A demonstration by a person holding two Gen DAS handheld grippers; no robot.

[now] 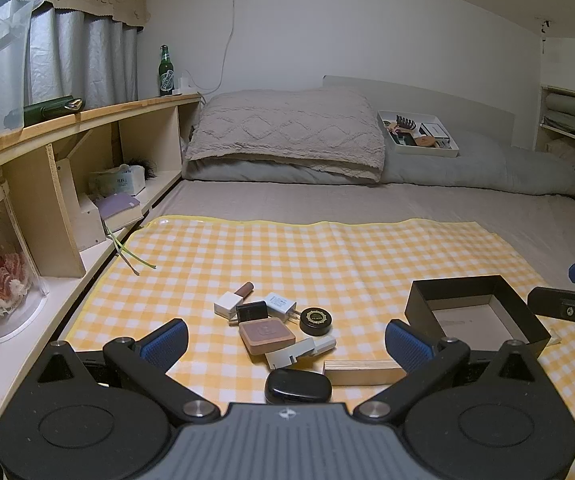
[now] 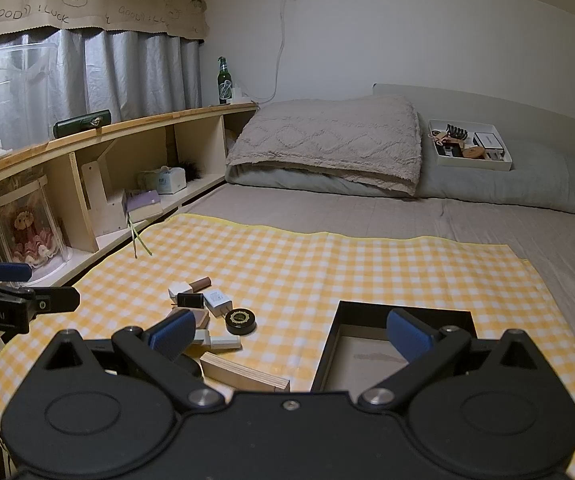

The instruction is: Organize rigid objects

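Note:
Small rigid objects lie clustered on the yellow checked cloth (image 1: 327, 248): a pink square compact (image 1: 267, 335), a round black jar (image 1: 316, 321), a white charger plug (image 1: 281, 304), a brown-capped bottle (image 1: 234, 299), a wooden block (image 1: 363, 372) and a black oval case (image 1: 297, 386). An empty black box (image 1: 477, 316) stands to their right. My left gripper (image 1: 287, 344) hovers open just before the cluster. My right gripper (image 2: 291, 334) is open too, its right finger over the black box (image 2: 367, 356), the wooden block (image 2: 245, 374) between its fingers but untouched.
A wooden shelf (image 1: 87, 120) with a green bottle (image 1: 166, 72) runs along the left. A pillow (image 1: 283, 132) and a white tray of items (image 1: 417, 134) sit at the head of the bed. The cloth stretches bare beyond the cluster.

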